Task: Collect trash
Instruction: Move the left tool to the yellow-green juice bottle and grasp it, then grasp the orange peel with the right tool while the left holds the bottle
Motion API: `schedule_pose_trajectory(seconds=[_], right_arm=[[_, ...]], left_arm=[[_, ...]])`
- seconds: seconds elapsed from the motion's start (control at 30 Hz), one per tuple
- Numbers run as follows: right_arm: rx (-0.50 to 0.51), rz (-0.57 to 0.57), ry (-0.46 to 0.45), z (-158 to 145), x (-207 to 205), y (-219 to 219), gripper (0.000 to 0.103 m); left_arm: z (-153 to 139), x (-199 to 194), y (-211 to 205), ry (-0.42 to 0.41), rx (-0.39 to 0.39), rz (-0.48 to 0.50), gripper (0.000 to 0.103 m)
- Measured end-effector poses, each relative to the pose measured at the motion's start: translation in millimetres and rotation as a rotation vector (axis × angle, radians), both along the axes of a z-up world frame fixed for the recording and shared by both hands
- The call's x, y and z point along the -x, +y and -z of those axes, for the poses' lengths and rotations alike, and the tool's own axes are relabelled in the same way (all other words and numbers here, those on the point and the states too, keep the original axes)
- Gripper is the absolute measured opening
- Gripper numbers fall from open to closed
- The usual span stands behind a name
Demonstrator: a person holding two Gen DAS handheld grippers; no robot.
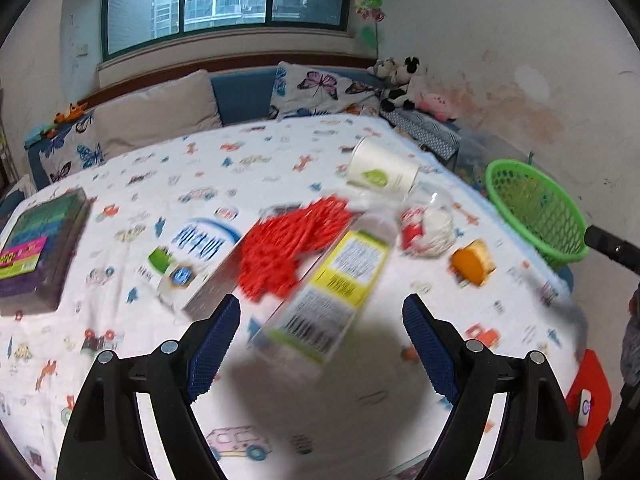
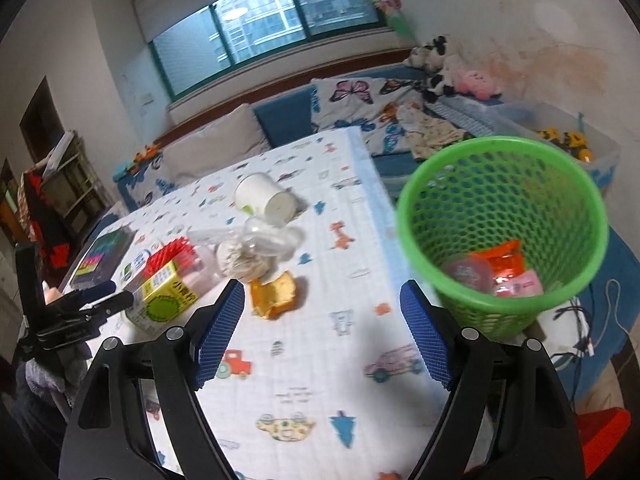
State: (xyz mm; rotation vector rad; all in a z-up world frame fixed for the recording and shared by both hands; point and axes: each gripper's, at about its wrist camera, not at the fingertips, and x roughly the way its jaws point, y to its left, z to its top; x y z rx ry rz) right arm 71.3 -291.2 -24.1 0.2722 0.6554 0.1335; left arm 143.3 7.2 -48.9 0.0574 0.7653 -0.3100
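No writing can be read through the blur on the yellow-labelled carton, which lies on the desk beside a red mesh piece, a paper cup and an orange crust. The left gripper is held tilted downward above the carton, jaws spread and empty. The right gripper is likewise spread, empty, near the green basket beyond the desk's right edge.

Basket: green mesh, holding orange and pink wrappers. Table cloth: white, printed with small multicoloured vehicles. Paper cup: white with green leaf mark. Carton: yellow-green label. Tongs' pads: blue, textured, on black arms.
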Motion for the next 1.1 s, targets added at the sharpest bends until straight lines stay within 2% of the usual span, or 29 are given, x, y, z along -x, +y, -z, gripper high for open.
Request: schedule_pose_trajectory(seconds=[0.23,0.53,0.63,0.9,1.1], right_arm=[[0.001,-0.054,0.031,6,-14,24,0.080],[-0.004,-0.091,0.069,17,-32,41,0.080],[0.000,-0.098,0.076,20,-35,45,0.080],[0.035,-0.124,0.109,31,-47,57,0.080],[0.082,-0.131,0.149,51,-62,65,0.080]], left_arm=[[24,-9,9,0.052,-0.009,0.018,0.077],[37,-19,8,0.074,0.010,0.041,0.072],[40,-21,5,0.075,0.011,0.056,0.066],[40,-18,2,0.055,0.018,0.056,0.061],[24,-8,3,0.017,0.016,0.059,0.056]])
